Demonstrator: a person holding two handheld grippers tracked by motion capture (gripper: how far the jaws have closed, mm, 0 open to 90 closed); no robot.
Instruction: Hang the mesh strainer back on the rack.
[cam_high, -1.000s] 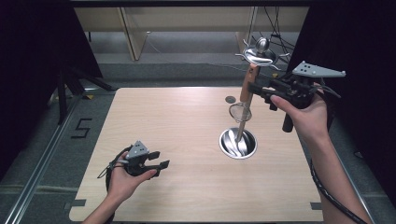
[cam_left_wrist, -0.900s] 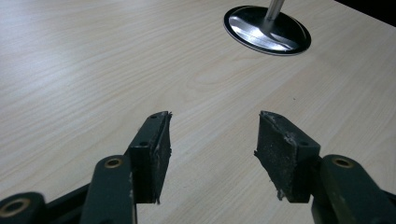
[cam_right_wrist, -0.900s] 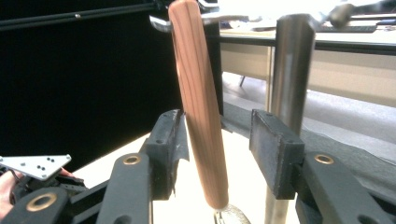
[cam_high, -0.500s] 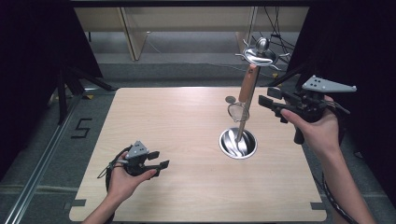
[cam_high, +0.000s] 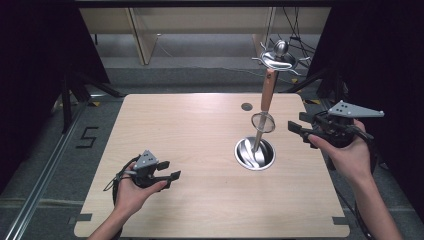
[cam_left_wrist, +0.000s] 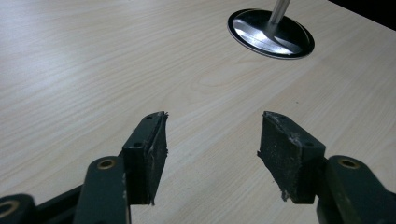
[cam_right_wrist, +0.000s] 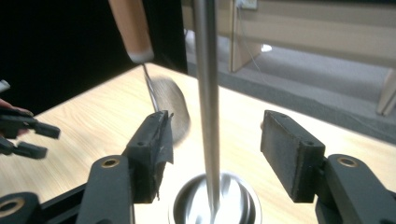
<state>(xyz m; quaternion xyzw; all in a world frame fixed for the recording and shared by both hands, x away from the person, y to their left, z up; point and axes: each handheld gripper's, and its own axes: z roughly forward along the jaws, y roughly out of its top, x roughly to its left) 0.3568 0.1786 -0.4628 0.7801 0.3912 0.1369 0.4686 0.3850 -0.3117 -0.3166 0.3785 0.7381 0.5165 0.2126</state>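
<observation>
Strainer (cam_high: 263, 121) with wooden handle (cam_high: 268, 91), hanging from a hook of the steel utensil stand (cam_high: 278, 56), handle uppermost, round mesh head lowest, long axis close to vertical and leaning slightly toward the stand's pole (cam_high: 258, 140). Hangs above the round steel base (cam_high: 255, 153), right of the table's (cam_high: 200, 200) middle, clear of the tabletop.

Lies just to the left of the right gripper (cam_high: 298, 130) in the high view, at about the height of the mesh head; fingers pointing leftward toward it, apart from it. From the right gripper view: handle end (cam_right_wrist: 134, 32) and blurred mesh head (cam_right_wrist: 173, 105) up and left of the left pad, pole (cam_right_wrist: 207, 93) upright between the two pads (cam_right_wrist: 154, 144), touching neither. Jaws spread wide, just been opening, nothing gripped.

Right hand (cam_high: 345, 155) by far the nearer, raised off the table's right edge, forearm coming in from the lower right, gripper held roughly level.

Left gripper (cam_high: 170, 170) well apart, low at the near left of the table, cradled in the left hand (cam_high: 131, 192), jaws wide and empty, pointing across bare wood toward the base (cam_left_wrist: 271, 33).

Judged next: any re-grasp falls to the right hand, approaching sideways across the strainer's upright axis, with the pole close enough to foul the fingers.
</observation>
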